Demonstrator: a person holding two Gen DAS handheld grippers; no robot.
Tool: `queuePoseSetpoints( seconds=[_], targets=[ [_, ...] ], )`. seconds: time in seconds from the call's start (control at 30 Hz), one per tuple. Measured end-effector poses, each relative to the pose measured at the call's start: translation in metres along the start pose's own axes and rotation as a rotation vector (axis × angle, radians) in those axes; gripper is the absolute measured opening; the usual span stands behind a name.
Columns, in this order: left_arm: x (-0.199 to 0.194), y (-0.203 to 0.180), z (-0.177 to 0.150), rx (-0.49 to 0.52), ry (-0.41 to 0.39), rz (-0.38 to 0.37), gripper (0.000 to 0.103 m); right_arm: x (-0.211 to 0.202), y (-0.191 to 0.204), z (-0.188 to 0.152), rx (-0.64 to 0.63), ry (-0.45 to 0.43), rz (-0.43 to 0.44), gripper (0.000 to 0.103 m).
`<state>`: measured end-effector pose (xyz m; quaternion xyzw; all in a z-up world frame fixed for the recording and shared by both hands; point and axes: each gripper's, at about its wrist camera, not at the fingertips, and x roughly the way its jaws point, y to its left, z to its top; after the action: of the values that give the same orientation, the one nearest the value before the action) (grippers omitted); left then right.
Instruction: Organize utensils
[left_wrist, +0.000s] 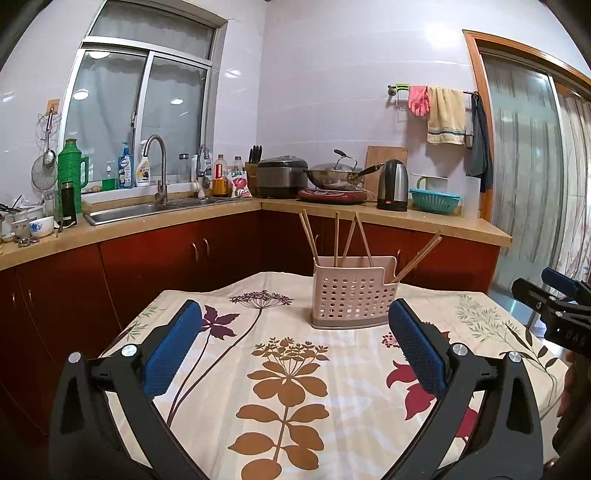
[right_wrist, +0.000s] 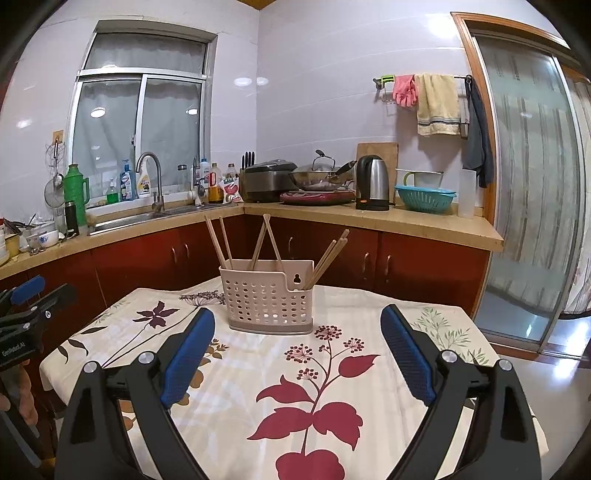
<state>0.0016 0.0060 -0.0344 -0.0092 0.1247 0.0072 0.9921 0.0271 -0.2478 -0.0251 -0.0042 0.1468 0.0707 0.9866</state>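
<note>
A pale perforated plastic utensil holder (left_wrist: 352, 295) (right_wrist: 266, 300) stands upright on the floral tablecloth, wooden chopsticks (left_wrist: 337, 238) (right_wrist: 271, 242) (several pairs, leaning at different angles) rising from its compartments, tips down.

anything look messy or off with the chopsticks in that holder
Mildly. The chopsticks all sit inside the pink holder, but they splay in different directions and two cross each other. A few lean out of the lower side compartment. Nothing is spilled on the tablecloth.

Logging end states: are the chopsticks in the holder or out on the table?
In. All visible chopsticks stand leaning inside the perforated holder; none lie on the tablecloth.
</note>
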Motion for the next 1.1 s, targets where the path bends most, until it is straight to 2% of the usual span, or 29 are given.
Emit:
queuePoseSetpoints(
  seconds=[1.1],
  targets=[
    [-0.0011,0.0020,-0.0002,-0.003,-0.010,0.004,0.099,-0.0005,-0.0013,0.0004,0.000,0.002,0.000,0.089]
  ],
)
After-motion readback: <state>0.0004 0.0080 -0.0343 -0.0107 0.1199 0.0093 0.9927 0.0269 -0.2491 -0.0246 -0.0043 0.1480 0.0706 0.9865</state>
